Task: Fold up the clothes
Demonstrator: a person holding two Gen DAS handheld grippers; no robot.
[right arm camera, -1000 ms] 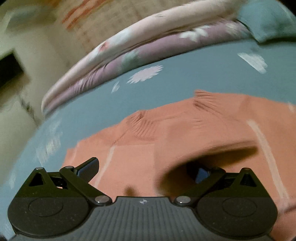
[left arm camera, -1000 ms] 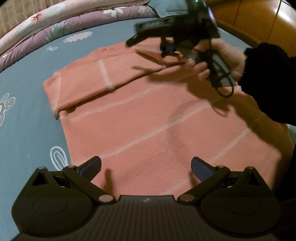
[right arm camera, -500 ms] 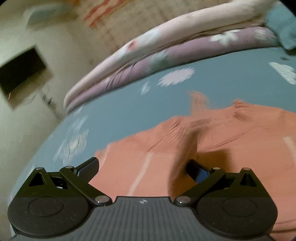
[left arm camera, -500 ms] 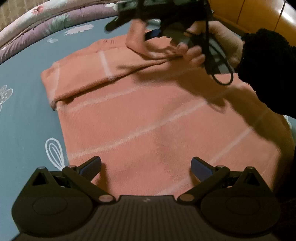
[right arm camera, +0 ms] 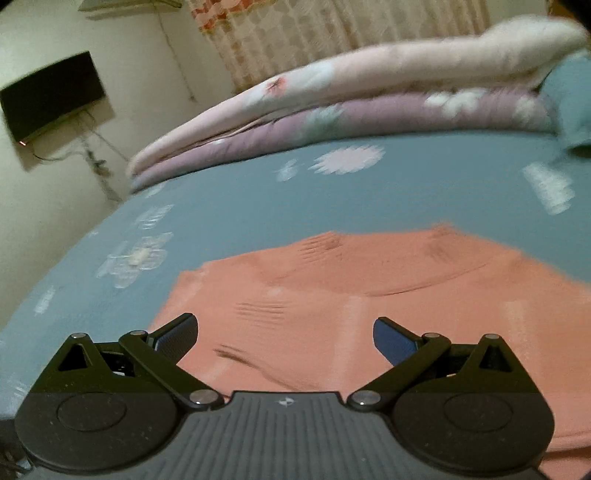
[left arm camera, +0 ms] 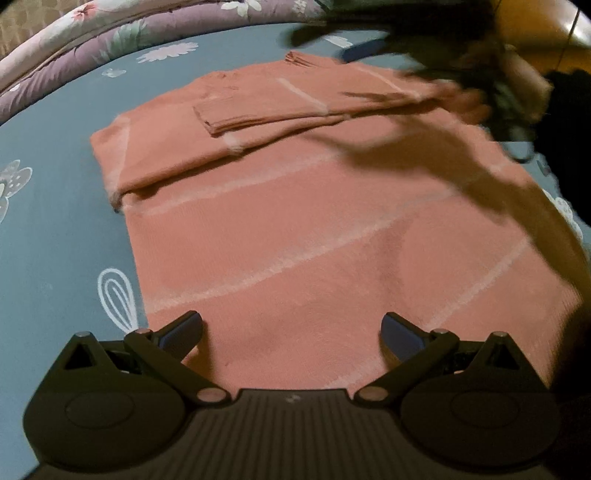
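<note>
- The sweater (left arm camera: 314, 229) is a salmon-pink knit with a soft, fuzzy nap and thin pale stripes; it lies flat on the bed, filling the centre of the left wrist view.
- One sleeve (left arm camera: 258, 114) is folded across the upper body of the sweater, its ribbed cuff (left arm camera: 218, 114) lying at about 11 o'clock from the centre of the garment; a second ribbed edge shows at 12 o'clock.
- The left hand-held gripper (left arm camera: 291, 330) hangs over the sweater's near hem with its blue-padded fingers spread wide and nothing between them.
- The right hand-held gripper (right arm camera: 285, 334) is likewise spread wide and empty, above the sweater's (right arm camera: 369, 295) upper part; from the left wrist view it is a dark blur at 1 o'clock, with a hand (left arm camera: 517, 85) and a fuzzy black sleeve (left arm camera: 569, 122) behind it.
- The bed sheet (left arm camera: 55, 221) is smooth teal cloth printed with white flowers and looped outlines.
- A thick quilt (right arm camera: 351, 96), pale pink over lilac with a floral print, lies rolled along the far edge of the bed.
- Behind it hangs a cream patterned curtain (right arm camera: 332, 33); a black flat screen (right arm camera: 51, 96) is fixed to the pale wall at 10 o'clock, with cables trailing below it.
</note>
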